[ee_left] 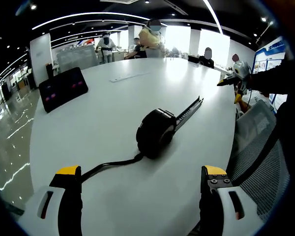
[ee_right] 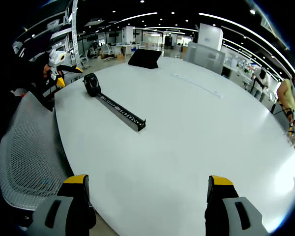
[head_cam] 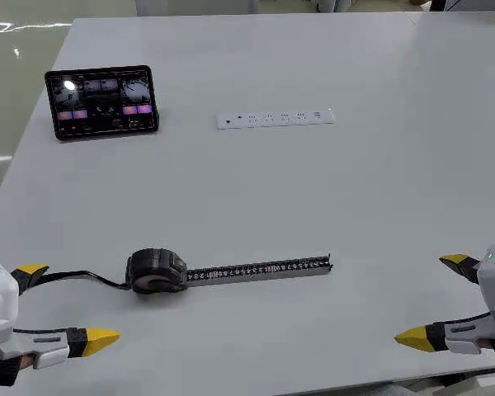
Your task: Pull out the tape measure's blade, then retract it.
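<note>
The tape measure (head_cam: 157, 271) lies on the desk (head_cam: 313, 190) between the two tongs, nearer to the left tongs (head_cam: 66, 304). Its blade (head_cam: 260, 269) is out and points toward the right tongs (head_cam: 433, 299). Both tongs stand wide apart and hold nothing.

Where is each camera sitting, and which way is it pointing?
Head view: above the table's near edge, looking down at the tape measure; the left gripper and right gripper show, both open.
Left gripper view: low behind the case, facing along the blade toward the right gripper; own jaws at bottom.
Right gripper view: low past the blade's tip, facing across the table; own jaws at bottom.
Shared: all three see the tape measure.
</note>
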A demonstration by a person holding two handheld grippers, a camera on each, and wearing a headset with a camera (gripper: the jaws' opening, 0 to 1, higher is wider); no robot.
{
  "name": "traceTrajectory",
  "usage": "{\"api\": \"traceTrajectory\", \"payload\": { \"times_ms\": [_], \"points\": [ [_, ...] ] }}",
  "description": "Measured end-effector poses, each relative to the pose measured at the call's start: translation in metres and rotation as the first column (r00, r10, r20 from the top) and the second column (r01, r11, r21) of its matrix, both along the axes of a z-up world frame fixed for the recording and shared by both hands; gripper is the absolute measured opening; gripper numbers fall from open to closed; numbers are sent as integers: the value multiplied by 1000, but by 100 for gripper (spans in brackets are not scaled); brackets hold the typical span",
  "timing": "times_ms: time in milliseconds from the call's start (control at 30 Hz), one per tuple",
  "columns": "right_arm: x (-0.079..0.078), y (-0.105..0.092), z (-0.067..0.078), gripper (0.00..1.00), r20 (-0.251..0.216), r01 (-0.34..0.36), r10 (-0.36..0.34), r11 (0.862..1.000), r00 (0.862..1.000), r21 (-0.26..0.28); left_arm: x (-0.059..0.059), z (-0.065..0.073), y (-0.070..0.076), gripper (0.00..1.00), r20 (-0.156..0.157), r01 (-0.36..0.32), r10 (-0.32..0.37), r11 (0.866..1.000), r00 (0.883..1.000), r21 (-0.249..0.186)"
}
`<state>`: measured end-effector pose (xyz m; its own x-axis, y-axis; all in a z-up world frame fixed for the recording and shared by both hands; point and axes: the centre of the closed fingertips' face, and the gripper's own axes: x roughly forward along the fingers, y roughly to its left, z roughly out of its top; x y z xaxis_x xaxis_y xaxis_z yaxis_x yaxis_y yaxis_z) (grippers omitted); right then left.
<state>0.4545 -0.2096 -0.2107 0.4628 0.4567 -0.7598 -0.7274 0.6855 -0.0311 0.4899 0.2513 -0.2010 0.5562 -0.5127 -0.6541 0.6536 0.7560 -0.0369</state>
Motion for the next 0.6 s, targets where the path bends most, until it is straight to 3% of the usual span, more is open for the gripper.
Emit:
{"api": "traceTrajectory", "payload": {
  "times_ms": [133, 200, 433, 600],
  "points": [
    [7, -2, 3, 99, -6, -33, 33, 999, 999, -21, 8, -2, -3, 99, -19, -39, 39, 999, 999, 4],
    [12, -2, 5, 99, -7, -52, 51, 998, 999, -31, 13, 2, -7, 99, -27, -72, 71, 997, 997, -30],
    [32, 6, 14, 99, -3, -115, 115, 991, 993, -65, 30, 6, -22, 99, -27, -143, 141, 987, 990, -67],
    [44, 16, 13, 99, -27, -169, 167, 982, 986, -81, 39, 7, -38, 99, -18, -169, 169, 983, 986, -69]
  ]
}}
